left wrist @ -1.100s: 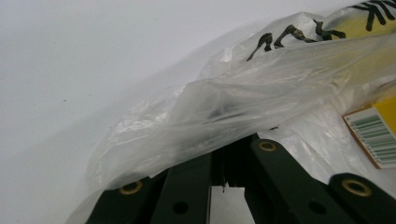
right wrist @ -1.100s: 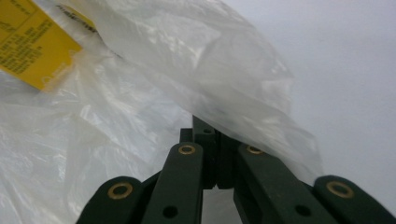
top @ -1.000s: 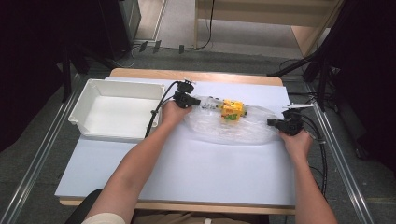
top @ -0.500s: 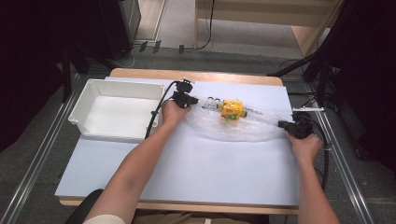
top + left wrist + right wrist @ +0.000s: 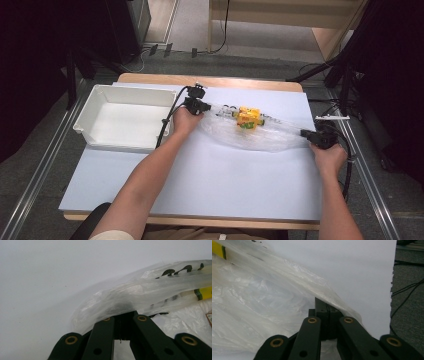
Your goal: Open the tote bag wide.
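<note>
A clear plastic bag [image 5: 255,131] lies stretched across the white table sheet, with a yellow and green packet [image 5: 248,118] inside it. My left gripper [image 5: 202,105] is shut on the bag's left end; its jaws pinch the bunched film [image 5: 117,297] in the left gripper view [image 5: 124,317]. At the bag's right end my right gripper [image 5: 306,134] is shut on the plastic [image 5: 267,297], and the film drapes over its closed jaws [image 5: 325,308]. Black print shows on the bag [image 5: 175,271] near the left gripper.
A white empty tray [image 5: 100,97] stands at the table's left. The sheet's right edge [image 5: 393,285] lies close beside the right gripper, with cables on the floor beyond. Black stands and cables flank the table at the far right.
The right gripper has drawn the bag's right end further to the right and nearer the person, stretching the bag out. The left gripper has stayed put.
</note>
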{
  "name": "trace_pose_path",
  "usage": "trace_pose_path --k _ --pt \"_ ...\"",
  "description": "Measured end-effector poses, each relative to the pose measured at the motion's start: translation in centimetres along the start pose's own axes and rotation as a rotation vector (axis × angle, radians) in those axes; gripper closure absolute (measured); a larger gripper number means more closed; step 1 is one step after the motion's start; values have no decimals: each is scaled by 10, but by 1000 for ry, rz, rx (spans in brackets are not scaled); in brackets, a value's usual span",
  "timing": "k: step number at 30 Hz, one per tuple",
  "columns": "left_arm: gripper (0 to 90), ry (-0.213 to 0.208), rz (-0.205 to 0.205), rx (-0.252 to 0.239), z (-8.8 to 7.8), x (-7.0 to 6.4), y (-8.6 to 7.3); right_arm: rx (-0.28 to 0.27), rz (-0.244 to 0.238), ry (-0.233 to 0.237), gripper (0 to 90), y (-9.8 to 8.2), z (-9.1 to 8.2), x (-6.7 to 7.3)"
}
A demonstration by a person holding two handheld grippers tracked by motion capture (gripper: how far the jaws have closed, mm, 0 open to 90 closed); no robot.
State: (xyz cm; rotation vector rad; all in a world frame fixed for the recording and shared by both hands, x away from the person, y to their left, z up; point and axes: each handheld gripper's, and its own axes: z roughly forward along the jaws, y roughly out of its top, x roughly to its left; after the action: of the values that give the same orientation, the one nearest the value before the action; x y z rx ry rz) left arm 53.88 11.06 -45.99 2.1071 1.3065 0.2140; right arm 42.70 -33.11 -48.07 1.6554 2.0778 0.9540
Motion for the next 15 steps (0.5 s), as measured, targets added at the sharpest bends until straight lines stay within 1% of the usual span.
trace_pose_path --k 1,4,7,9,10,11,12,13,14,15 --pt "900 3 1 1 0 0 0 0 6 3 900 0 0 -1" --pt "900 8 -16 3 0 0 1 1 8 0 900 -1 -1 -3" --pt "900 13 -33 7 0 1 1 5 7 -15 900 -1 -2 -3" --pt "900 21 -38 12 0 0 2 10 1 -35 900 0 -2 -1" --pt "900 21 -45 17 -1 0 3 19 6 -36 900 1 -2 0" --pt "900 3 -59 27 -2 1 3 28 12 -18 900 3 -2 1" --pt "900 -11 -65 37 -2 3 4 28 4 -9 900 3 -3 2" --pt "900 -17 -68 47 -3 3 4 19 8 0 900 5 -5 3" --pt "900 -27 -65 40 -6 2 5 11 11 20 900 7 -8 4" --pt "900 -27 -56 31 -9 0 6 4 8 32 900 10 -10 6"
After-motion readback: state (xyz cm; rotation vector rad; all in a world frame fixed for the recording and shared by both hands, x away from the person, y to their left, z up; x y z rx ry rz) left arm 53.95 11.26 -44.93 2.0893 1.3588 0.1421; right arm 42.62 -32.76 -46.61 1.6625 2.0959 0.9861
